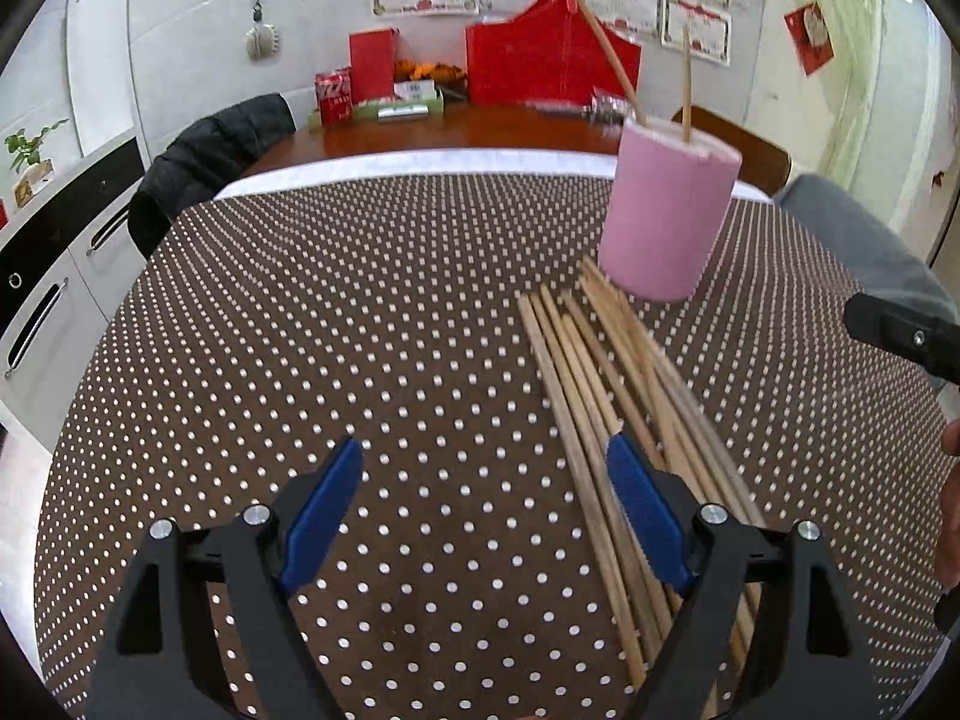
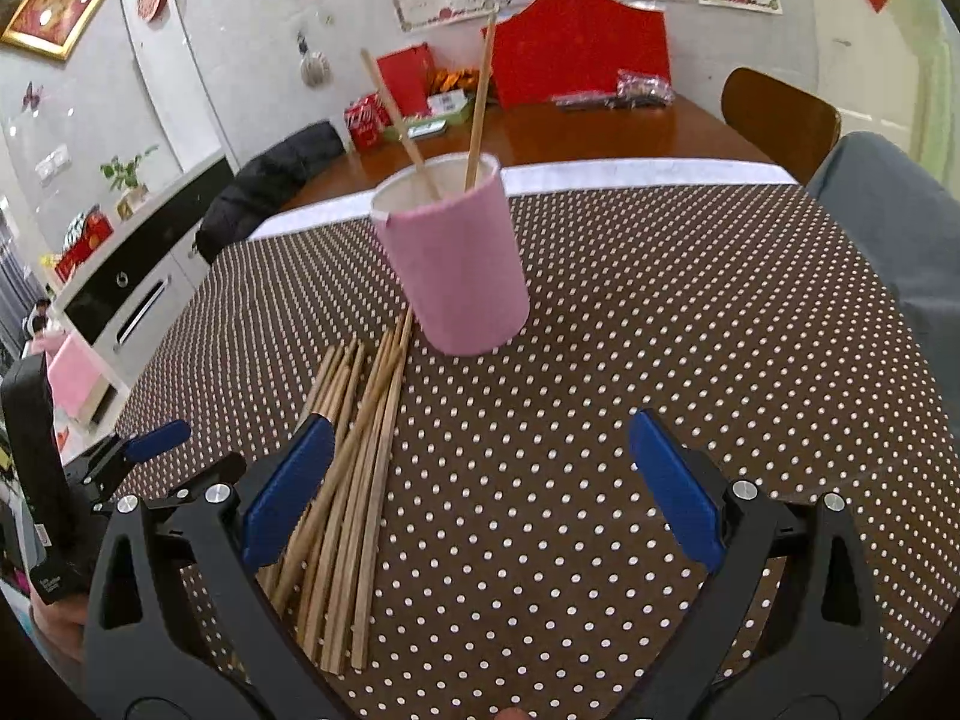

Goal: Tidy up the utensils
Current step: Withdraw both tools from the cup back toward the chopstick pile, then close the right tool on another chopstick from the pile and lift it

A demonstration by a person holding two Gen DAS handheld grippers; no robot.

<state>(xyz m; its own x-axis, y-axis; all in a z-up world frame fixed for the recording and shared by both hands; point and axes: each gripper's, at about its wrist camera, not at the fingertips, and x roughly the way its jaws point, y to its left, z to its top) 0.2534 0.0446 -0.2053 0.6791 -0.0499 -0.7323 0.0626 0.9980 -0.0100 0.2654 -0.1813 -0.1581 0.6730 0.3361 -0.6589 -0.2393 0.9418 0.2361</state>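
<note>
Hovering with jaws apart and empty, left gripper (image 1: 483, 480), right gripper (image 2: 480, 456), chopsticks (image 1: 606, 396), pink cup (image 1: 669, 210), no legible writing.

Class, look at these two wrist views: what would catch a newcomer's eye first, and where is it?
First, the pink cup standing on the dotted tablecloth, with two chopsticks sticking out of it. Next, the pile of loose chopsticks lying flat just in front of it, between the open left gripper and open right gripper.
</note>
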